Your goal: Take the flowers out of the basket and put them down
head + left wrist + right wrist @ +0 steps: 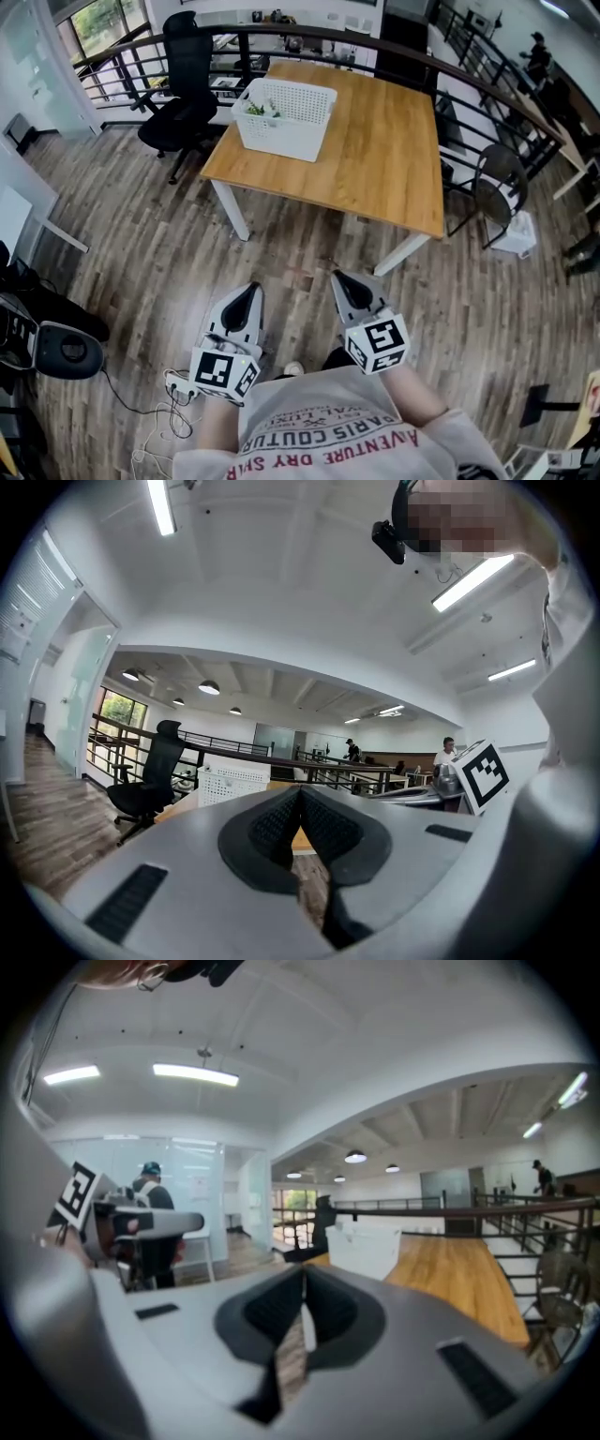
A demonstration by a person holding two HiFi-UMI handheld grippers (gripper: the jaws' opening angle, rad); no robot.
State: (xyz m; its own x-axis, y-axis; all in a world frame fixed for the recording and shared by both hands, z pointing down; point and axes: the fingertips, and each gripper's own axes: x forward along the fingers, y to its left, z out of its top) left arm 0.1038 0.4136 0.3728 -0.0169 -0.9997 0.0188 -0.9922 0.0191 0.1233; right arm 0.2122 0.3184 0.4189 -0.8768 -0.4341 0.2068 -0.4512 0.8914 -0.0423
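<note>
A white perforated basket (285,117) stands on the far left part of a wooden table (375,159); green and white flowers (261,110) show inside it at its left end. The basket also appears small in the left gripper view (232,785) and in the right gripper view (366,1246). Both grippers are held low near the person's body, well short of the table. My left gripper (251,292) is shut with nothing in it. My right gripper (342,278) is shut and empty too.
A black office chair (183,94) stands left of the table. A dark chair (497,192) and a white box (517,234) sit at the table's right. A railing (309,37) runs behind the table. Cables (169,412) lie on the wood floor at lower left.
</note>
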